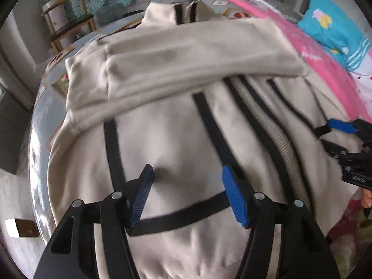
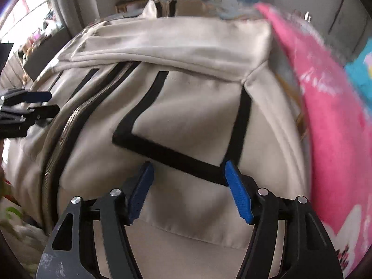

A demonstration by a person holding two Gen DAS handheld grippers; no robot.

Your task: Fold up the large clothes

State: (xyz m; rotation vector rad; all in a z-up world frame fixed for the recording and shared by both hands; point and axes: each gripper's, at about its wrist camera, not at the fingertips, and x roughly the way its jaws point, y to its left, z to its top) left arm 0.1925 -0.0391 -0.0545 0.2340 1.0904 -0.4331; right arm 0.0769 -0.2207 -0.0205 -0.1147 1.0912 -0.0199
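A large cream jacket (image 1: 176,144) with black stripes and a centre zipper (image 1: 276,139) lies spread flat, its sleeves (image 1: 186,55) folded across the chest. My left gripper (image 1: 188,181) hovers over the jacket's left half, jaws apart, nothing between the blue pads. In the right wrist view the same jacket (image 2: 186,116) fills the frame; my right gripper (image 2: 188,179) hangs open above a black stripe (image 2: 167,153) on its right half. Each gripper shows at the edge of the other's view: right gripper (image 1: 344,137), left gripper (image 2: 44,103).
A pink blanket (image 1: 325,65) and a blue patterned cushion (image 1: 332,30) lie to the right of the jacket. A wooden chair (image 1: 67,25) stands at the back left, beyond the glossy table edge (image 1: 39,144).
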